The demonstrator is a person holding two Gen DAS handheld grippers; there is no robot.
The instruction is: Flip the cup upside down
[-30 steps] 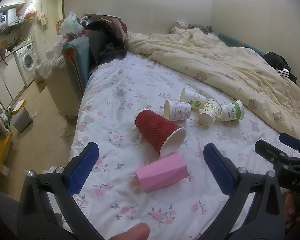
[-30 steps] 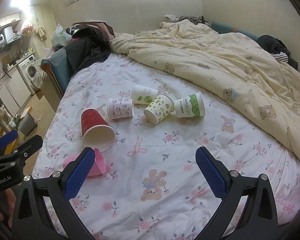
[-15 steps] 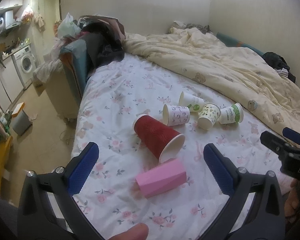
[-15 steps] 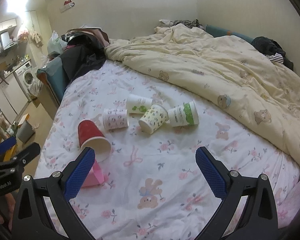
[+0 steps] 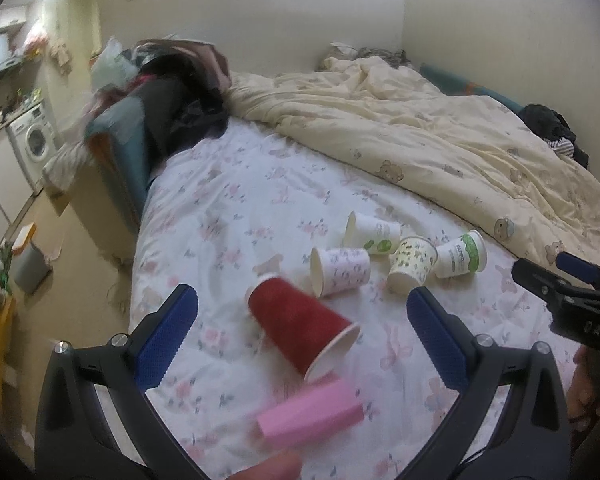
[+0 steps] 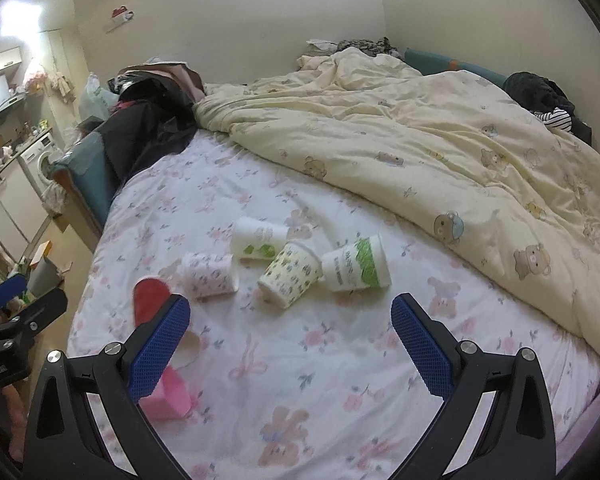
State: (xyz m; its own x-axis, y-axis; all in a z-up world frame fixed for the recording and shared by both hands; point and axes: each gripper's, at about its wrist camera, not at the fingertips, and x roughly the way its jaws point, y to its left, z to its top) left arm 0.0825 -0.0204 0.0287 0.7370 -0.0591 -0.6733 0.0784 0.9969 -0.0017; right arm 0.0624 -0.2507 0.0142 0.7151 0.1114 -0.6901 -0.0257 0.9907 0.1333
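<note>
Between the spread fingers of the left tool (image 5: 302,338), a ribbed red paper cup (image 5: 300,330) was seen lying sideways on the floral bed sheet (image 5: 228,240); the right tool (image 6: 290,338) was likewise held apart, empty.

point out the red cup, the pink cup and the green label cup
red cup (image 5: 300,326), left wrist view, on its ribbed side wall
pink cup (image 5: 310,416), left wrist view, on its side face
green label cup (image 6: 354,266), right wrist view, on its printed side
</note>
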